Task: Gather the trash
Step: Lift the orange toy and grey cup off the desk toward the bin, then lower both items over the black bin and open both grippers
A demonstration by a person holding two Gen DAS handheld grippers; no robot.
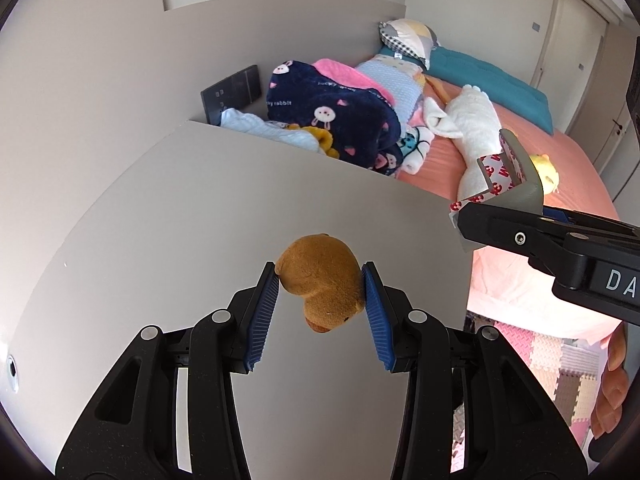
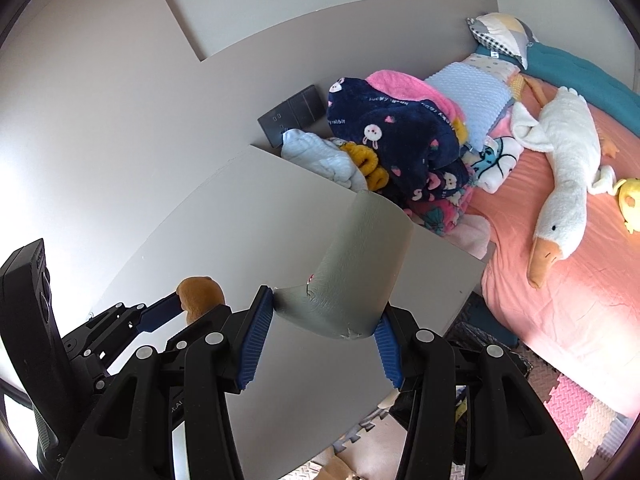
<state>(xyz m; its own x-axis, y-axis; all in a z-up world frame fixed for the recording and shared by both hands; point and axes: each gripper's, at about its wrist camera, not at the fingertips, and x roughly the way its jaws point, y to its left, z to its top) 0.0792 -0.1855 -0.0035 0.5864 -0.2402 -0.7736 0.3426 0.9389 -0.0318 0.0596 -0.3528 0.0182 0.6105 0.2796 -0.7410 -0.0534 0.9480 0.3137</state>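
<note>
My left gripper [image 1: 322,280] is shut on a small brown plush toy [image 1: 320,280], held above a grey tabletop [image 1: 200,208]; its blue pads press both sides of the toy. The same brown toy [image 2: 200,294] shows at the lower left of the right wrist view, in the left gripper [image 2: 180,308]. My right gripper [image 2: 326,312] is shut on a crumpled silver wrapper [image 2: 356,268], which curls upward. In the left wrist view that wrapper [image 1: 508,172] shows a red-and-white printed side, sticking out of the right gripper [image 1: 520,216] at the right edge.
Beyond the tabletop is a bed with a pink sheet [image 2: 560,280], a heap of folded blankets [image 2: 400,136], a white goose plush [image 2: 560,184] and a yellow toy [image 2: 630,200]. Foam floor mats [image 1: 560,364] lie at the lower right. A person's fingers [image 1: 612,380] grip the right handle.
</note>
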